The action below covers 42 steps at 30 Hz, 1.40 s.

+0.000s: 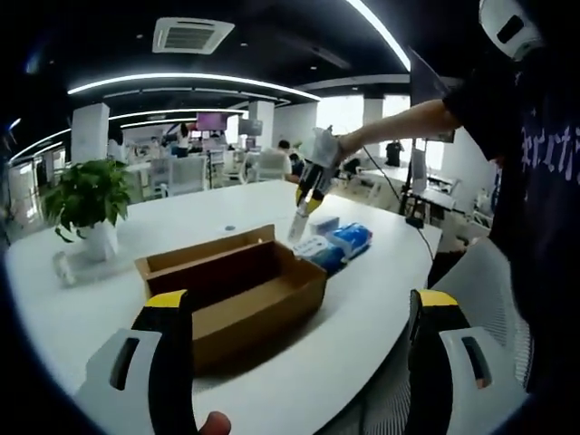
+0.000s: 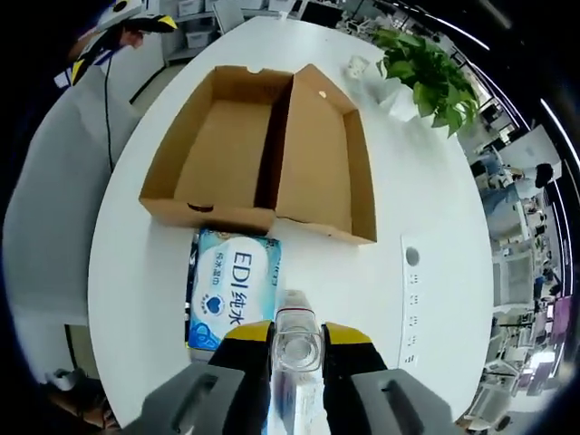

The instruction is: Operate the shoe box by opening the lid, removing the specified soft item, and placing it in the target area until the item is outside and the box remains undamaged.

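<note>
The right gripper is clamping what looks like a clear bottle beside the blue wipes pack – soft and squishy (pinch an edge, I'd say), already lying outside the open shoe box – while the left gripper is hanging wide apart.

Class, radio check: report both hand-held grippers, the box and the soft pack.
Left hand-held gripper open, empty. Right hand-held gripper shut on clear bottle. Box open, empty. Blue tissue pack on table beside box.
</note>
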Motion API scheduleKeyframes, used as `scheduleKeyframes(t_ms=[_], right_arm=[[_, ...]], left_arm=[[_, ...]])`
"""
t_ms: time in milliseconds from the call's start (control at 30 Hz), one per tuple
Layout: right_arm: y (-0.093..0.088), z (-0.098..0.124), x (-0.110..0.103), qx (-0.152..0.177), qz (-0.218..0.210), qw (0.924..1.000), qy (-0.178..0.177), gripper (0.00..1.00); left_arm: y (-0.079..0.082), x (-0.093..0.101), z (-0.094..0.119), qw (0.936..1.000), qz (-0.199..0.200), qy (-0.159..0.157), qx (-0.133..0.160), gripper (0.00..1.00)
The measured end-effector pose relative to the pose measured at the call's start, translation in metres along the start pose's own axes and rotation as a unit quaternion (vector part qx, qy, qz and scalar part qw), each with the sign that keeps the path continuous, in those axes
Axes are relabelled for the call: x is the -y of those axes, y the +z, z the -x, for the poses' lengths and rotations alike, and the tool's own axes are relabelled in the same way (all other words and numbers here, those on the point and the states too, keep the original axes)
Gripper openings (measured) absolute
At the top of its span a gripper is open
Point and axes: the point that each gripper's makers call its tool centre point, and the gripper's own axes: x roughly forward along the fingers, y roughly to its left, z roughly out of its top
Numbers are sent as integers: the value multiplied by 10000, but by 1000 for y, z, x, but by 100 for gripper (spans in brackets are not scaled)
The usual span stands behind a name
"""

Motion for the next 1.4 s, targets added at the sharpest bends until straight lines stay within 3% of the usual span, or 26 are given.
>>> scheduleKeyframes(t_ms=[667, 900, 1400], right_arm=[[-3, -39, 2, -404, -123, 9988, 260, 16], [-1, -41, 12, -426, -215, 9986, 239, 17], [4, -44, 8, -367, -267, 9975, 540, 17]], left_arm=[[-10, 1, 5, 9999, 130, 80, -49, 98], [-15, -1, 8, 9997, 159, 145, -75, 98], [-19, -4, 9, 9996, 178, 183, -112, 97]])
